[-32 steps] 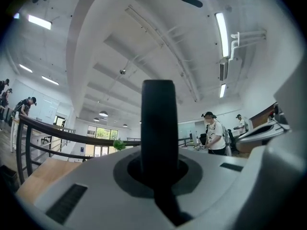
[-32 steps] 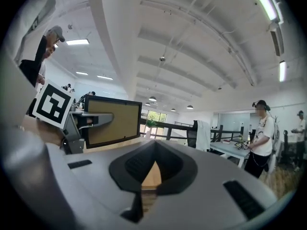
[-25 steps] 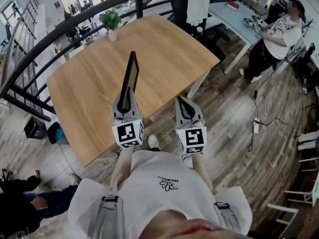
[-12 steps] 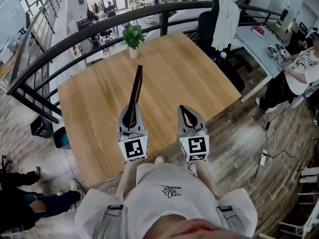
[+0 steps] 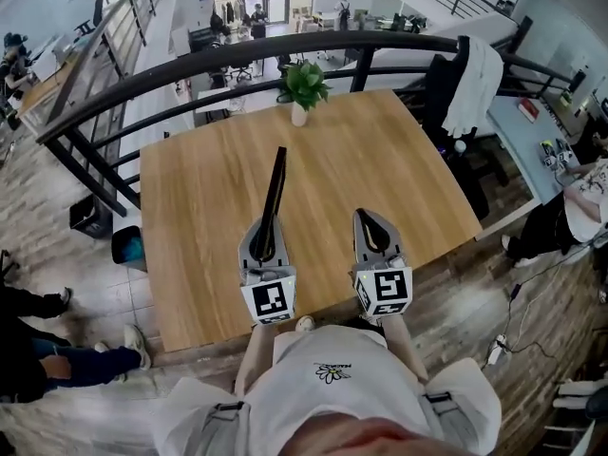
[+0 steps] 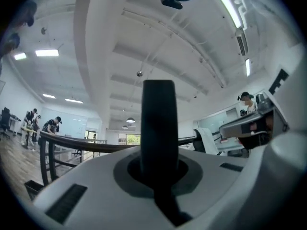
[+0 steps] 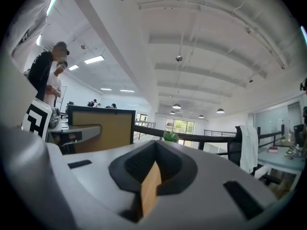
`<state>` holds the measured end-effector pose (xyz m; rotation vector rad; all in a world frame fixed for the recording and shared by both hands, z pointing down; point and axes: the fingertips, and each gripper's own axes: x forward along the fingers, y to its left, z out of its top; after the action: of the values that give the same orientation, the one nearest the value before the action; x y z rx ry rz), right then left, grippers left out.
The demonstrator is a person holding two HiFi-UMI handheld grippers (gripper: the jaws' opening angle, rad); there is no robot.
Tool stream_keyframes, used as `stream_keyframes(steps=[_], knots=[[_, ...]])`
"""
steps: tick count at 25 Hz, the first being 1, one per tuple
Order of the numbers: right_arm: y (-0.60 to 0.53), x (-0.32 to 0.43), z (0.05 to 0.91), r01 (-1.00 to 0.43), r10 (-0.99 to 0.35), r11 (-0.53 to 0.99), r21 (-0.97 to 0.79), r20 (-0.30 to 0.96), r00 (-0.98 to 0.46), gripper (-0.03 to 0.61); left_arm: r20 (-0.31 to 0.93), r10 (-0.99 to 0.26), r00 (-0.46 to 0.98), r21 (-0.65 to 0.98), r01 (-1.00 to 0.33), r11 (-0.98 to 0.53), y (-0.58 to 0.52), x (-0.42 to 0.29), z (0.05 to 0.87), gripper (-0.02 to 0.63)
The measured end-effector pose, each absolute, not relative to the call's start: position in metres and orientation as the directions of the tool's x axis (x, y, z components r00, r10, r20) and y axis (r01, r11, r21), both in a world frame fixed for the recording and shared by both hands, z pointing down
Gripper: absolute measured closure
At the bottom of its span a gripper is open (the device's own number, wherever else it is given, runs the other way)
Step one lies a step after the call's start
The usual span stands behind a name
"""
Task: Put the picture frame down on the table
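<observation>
The picture frame (image 5: 275, 190) is dark-rimmed and stands upright, edge-on in the head view, above the near part of the wooden table (image 5: 399, 164). My left gripper (image 5: 263, 234) is shut on the frame's lower edge. In the left gripper view the frame (image 6: 159, 121) is a dark bar rising from between the closed jaws. The right gripper view shows the frame's tan back (image 7: 101, 128) to the left. My right gripper (image 5: 370, 233) hangs beside it over the table's near edge, jaws together, holding nothing.
A small potted plant (image 5: 302, 85) stands at the table's far edge by a black railing (image 5: 237, 60). A chair draped with a white garment (image 5: 469, 74) is at the far right corner. A person's legs (image 5: 57, 354) lie on the floor at left.
Both grippers have moved forward from the table's corner to over its near edge, carrying the frame along. The frame has sunk a little and is still held upright.
</observation>
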<state>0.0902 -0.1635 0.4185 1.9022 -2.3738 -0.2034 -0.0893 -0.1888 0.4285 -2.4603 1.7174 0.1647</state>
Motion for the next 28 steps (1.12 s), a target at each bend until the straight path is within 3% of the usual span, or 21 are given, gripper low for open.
stream_keyframes(steps=[9, 17, 28], knots=[[-0.190, 0.068, 0.418, -0.880, -0.919, 0.377, 0.290, -0.006, -0.395, 0.569, -0.104, -0.985, 0.136, 0.008, -0.990, -0.137, -0.180, -0.131, 0.444, 0.591], [-0.212, 0.088, 0.423, -0.882, -0.899, 0.426, 0.203, -0.015, -0.438, 0.569, -0.107, -0.994, -0.029, -0.033, -0.999, 0.033, -0.162, -0.145, 0.427, 0.591], [-0.226, 0.113, 0.412, -0.871, -0.880, 0.452, 0.194, -0.062, -0.470, 0.569, -0.153, -0.980, -0.123, -0.040, -0.991, 0.131, -0.165, -0.118, 0.409, 0.591]])
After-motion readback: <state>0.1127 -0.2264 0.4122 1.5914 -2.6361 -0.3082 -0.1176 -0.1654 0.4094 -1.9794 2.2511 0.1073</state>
